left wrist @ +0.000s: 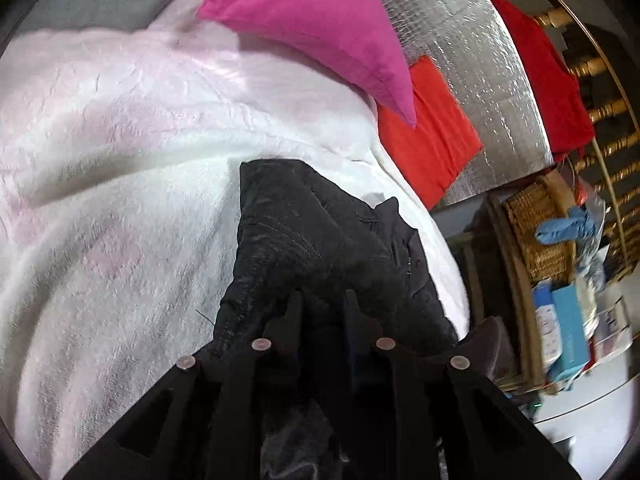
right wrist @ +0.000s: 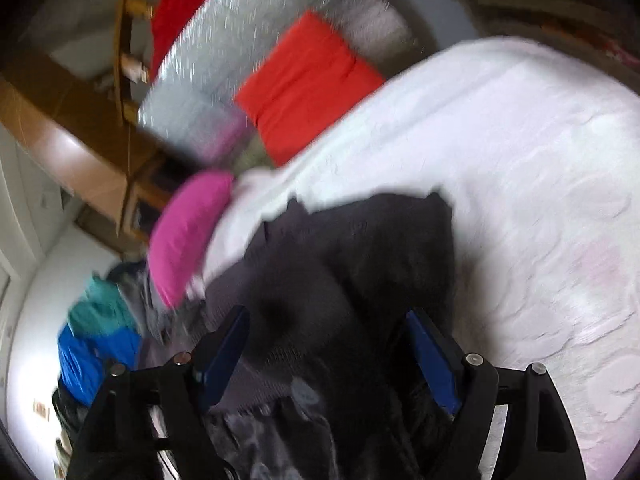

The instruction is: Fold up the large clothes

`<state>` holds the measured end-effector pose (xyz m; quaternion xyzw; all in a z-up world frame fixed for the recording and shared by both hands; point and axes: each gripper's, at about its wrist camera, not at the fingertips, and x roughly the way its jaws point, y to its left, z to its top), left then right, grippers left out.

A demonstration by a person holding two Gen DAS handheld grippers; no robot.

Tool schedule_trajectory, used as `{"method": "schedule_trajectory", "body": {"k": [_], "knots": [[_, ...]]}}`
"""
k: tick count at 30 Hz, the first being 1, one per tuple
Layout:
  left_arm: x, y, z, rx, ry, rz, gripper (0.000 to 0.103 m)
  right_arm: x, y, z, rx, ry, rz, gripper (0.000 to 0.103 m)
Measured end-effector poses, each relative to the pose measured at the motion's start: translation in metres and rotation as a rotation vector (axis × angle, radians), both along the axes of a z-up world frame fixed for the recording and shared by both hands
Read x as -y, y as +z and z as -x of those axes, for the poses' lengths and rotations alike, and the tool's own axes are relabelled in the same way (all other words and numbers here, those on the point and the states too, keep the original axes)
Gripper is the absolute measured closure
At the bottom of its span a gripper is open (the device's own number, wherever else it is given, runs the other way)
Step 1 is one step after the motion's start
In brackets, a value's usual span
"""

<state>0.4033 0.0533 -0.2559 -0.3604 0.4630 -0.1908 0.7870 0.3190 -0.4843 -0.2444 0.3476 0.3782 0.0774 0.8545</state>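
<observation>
Left hand-held gripper (left wrist: 320, 300) closed on jeans (left wrist: 304, 240), long axis running far; right hand-held gripper (right wrist: 328, 344) wide open above them.

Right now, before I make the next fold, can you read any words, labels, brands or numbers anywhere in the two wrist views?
None can be read.
Boxes and packets beside the wicker basket: there is print, but too small and blurred.
Black garment: no legible label; a round mark in the right wrist view is blurred.
Small framed item on the white wall: unreadable.
</observation>
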Motion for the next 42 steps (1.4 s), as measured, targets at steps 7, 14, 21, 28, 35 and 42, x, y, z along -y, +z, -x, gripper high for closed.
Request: {"method": "schedule_trajectory", "body": {"k": [7, 14, 21, 28, 35, 42], "knots": [[-0.024, 0.021, 0.01, 0.033, 0.039, -0.037, 0.034, -0.027, 0.02, 0.015, 0.008, 0.045, 0.221, 0.053], [-0.043, 0.029, 0.017, 0.076, 0.059, -0.049, 0.023, -0.043, 0.046, 0.026, 0.122, 0.117, 0.175, 0.054], [0.006, 0.0, -0.002, -0.037, -0.165, -0.206, 0.022, -0.048, 0.022, -0.002, -0.01, 0.111, 0.209, 0.026], [0.033, 0.013, 0.001, 0.032, -0.216, -0.395, 0.059, -0.054, 0.023, -0.016, -0.002, 0.041, 0.333, 0.07], [0.029, 0.052, 0.006, 0.188, -0.161, -0.262, 0.089, -0.054, 0.066, -0.011, 0.144, -0.077, 0.358, 0.08], [0.046, 0.085, -0.014, 0.379, -0.033, -0.301, 0.09, -0.039, 0.085, -0.042, 0.259, -0.21, 0.313, 0.08]]}}
